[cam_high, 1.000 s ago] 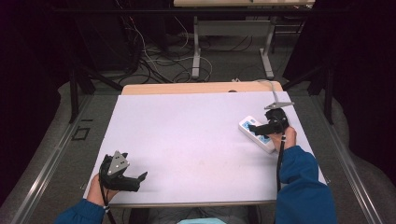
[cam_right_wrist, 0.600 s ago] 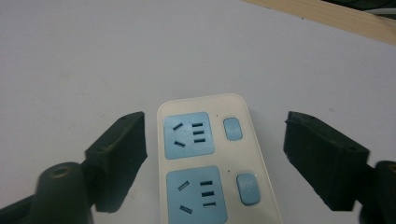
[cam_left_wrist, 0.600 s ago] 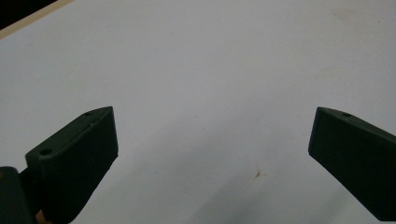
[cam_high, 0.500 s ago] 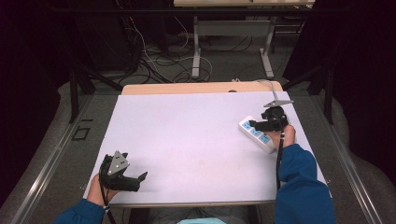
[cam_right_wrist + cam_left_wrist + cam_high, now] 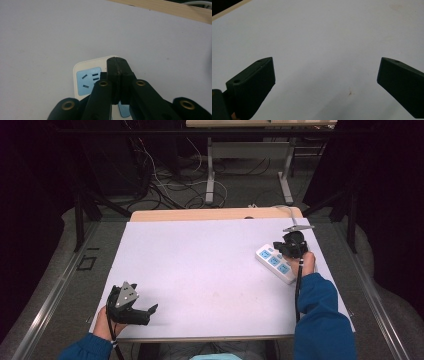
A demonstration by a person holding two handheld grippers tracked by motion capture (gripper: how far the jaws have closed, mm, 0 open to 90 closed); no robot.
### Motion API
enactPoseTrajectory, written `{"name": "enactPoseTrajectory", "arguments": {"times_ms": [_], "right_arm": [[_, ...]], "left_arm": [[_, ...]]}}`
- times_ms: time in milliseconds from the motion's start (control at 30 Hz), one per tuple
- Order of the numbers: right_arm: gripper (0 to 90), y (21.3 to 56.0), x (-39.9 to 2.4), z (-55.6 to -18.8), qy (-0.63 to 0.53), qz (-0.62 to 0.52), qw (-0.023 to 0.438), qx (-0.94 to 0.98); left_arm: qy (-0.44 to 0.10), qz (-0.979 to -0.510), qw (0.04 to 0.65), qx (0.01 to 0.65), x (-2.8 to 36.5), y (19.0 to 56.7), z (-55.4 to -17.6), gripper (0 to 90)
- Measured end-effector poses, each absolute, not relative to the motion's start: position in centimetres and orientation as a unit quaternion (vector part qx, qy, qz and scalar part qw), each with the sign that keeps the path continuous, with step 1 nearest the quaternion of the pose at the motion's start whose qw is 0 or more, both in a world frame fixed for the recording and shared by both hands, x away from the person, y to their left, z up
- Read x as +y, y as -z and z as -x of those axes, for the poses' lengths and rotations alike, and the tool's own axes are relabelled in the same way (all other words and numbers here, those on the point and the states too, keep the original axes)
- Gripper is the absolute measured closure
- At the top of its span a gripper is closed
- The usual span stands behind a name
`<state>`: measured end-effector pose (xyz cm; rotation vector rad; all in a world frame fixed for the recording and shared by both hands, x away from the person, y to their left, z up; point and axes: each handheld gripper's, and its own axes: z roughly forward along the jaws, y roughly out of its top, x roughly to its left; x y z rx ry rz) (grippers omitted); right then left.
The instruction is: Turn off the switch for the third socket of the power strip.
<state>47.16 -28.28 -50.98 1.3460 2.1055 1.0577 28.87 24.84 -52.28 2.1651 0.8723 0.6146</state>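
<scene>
The right black two-jaw gripper [image 5: 281, 248] has just been closing and now its jaws are pressed flat together with nothing between them, their tips poised over the far end of the power strip; whether they touch its face cannot be told. The left black two-jaw gripper [image 5: 148, 310], topped by a grey three-cornered plate, lies low at the near left corner with its jaws spread wide and empty, and in the left gripper view [image 5: 325, 75] there is bare surface between the two black pads. That makes two grippers, one in each of the person's two hands, both forearms in blue sleeves. The largest thing is the single rectangular table with a pale lilac-white top [image 5: 200, 265], edged along its far side by a strip of light wood. On it lies one white oblong plastic power strip [image 5: 275, 263] at the right side, well apart from the left gripper, set aslant so that it runs from far left to near right. Three light-blue socket panels can be counted on it in the high view; in the right gripper view one such panel [image 5: 86, 80] shows just left of the closed jaws, with another partly hidden under them. A small brownish stain [image 5: 349, 93] marks the tabletop near the left gripper.
</scene>
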Motion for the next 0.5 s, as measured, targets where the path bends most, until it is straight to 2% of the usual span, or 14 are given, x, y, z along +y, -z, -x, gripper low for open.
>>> {"name": "enactPoseTrajectory", "arguments": {"times_ms": [500], "right_arm": [[90.0, 51.8, -27.1, -48.1, -0.358, -0.490, 0.228, 0.761]], "left_arm": [[-0.239, -0.839, 0.356, 0.336, 24.8, 52.3, -28.9, 1.6]]}}
